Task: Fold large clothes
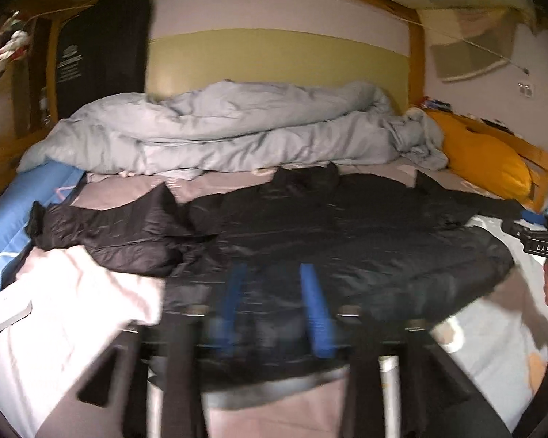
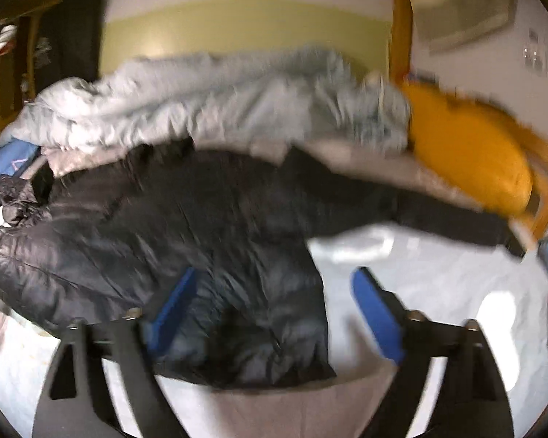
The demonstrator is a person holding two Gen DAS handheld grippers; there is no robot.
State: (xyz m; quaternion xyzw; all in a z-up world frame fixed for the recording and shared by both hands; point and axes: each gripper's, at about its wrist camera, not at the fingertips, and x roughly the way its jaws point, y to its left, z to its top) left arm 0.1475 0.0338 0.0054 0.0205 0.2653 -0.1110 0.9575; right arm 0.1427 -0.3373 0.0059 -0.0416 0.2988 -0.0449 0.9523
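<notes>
Both tongs spread above a black puffer jacket on the bed.

The left tongs (image 1: 276,292) stand parted, blue pads clear of the cloth, nothing between them; the right tongs (image 2: 274,303) gape wide over the jacket's near hem, also gripping nothing. The black puffer jacket (image 1: 347,233) lies flat across the bed (image 2: 438,281), one sleeve (image 1: 109,230) bunched to the left over a pale pink cloth (image 1: 73,292). Behind it lies a rumpled grey duvet (image 1: 219,127), with an orange pillow (image 1: 486,157) at the right.
</notes>
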